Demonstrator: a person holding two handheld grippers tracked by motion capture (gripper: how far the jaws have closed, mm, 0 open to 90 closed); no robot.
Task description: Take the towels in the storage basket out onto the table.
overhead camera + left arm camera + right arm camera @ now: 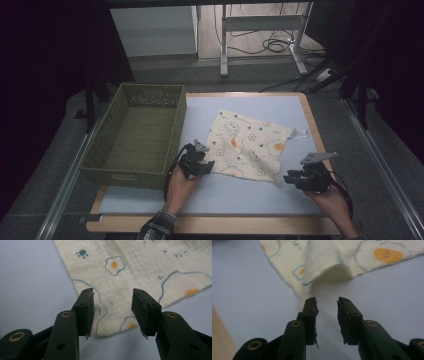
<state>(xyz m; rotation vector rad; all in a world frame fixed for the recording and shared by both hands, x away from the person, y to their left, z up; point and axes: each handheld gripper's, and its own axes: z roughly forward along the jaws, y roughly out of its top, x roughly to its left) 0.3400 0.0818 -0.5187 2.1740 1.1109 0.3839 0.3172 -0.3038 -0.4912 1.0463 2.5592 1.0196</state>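
Note:
A cream cloth [247,143] printed with blue outlines and orange spots lies spread on the pale blue mat. My left gripper [206,165] is at the cloth's near left corner, held by a hand. In the left gripper view the cloth [140,267] lies under and beyond the gripper [113,312], whose jaws stand apart with nothing pinched. My right gripper [289,179] is at the near right corner. In the right gripper view the cloth corner [322,262] bulges up just ahead of the gripper [327,317], jaws apart and empty.
A green woven basket [115,172] stands on the left side of the table beside the mat. The wooden table edge [215,225] runs along the front. A small white label [300,132] sticks out at the cloth's far right corner.

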